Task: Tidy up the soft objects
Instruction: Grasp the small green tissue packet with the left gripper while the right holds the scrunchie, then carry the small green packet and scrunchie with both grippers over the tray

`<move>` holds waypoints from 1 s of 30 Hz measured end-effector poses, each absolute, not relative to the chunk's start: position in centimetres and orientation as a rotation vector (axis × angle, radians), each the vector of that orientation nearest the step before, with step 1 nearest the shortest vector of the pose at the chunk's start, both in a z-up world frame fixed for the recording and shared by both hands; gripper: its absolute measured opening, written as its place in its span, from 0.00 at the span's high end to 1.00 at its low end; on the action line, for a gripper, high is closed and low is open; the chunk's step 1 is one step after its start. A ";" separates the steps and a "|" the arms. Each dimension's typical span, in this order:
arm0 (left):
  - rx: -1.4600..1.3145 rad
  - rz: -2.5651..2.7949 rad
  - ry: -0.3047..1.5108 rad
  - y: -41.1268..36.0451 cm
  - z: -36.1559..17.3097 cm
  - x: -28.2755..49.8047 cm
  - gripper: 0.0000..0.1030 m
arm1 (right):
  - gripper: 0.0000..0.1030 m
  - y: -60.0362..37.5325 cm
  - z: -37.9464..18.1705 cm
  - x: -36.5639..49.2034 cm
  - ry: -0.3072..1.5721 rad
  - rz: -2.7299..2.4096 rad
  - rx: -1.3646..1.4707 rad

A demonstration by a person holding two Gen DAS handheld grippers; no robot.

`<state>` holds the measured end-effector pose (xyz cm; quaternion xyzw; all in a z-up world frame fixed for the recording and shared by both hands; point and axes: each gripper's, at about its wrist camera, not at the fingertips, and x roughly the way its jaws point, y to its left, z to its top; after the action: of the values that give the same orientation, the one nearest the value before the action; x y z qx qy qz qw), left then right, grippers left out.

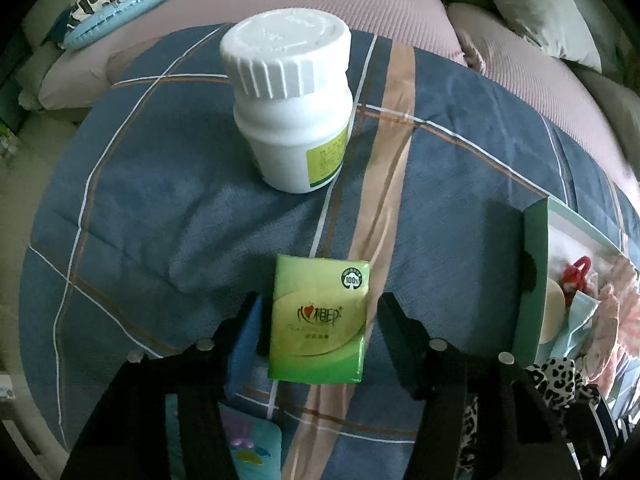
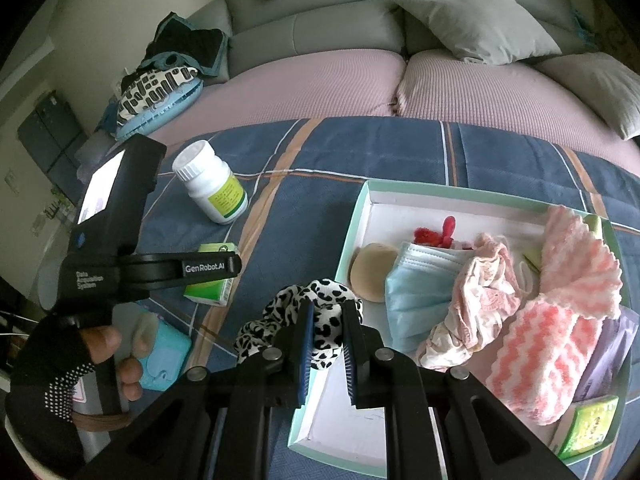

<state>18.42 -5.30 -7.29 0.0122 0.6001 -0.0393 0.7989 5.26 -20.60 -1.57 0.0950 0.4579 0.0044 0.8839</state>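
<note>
Left tongs straddle the green tissue pack, not yet gripping.

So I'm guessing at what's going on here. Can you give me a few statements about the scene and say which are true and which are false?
1. The green tissue pack lies between the left gripper jaws. True; the jaws straddle it, not yet pressing.
2. The white pill bottle is inside the box. False; it stands on the plaid blanket, outside the box.
3. The right gripper is shut on the leopard-print scrunchie. True.
4. The blue face mask lies in the box. True.
5. The pill bottle's cap is off. False; its white ribbed cap is on.
</note>
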 end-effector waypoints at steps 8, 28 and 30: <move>0.065 -0.091 1.288 -6.4 -7.7 18.2 0.53 | 0.86 -20.6 -1.7 5.3 0.953 0.010 0.198; 0.003 -0.175 1.169 -7.7 -2.9 15.9 0.53 | 0.86 -20.5 -0.6 4.6 0.915 0.011 0.199; -0.016 -0.192 1.132 -7.0 -1.6 15.2 0.53 | 0.86 -20.6 0.2 4.2 0.889 0.010 0.197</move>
<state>15.21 -7.02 -1.59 -0.0077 0.5355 -0.0908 0.8396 4.24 -20.59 0.17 0.0954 0.4293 0.0047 0.8981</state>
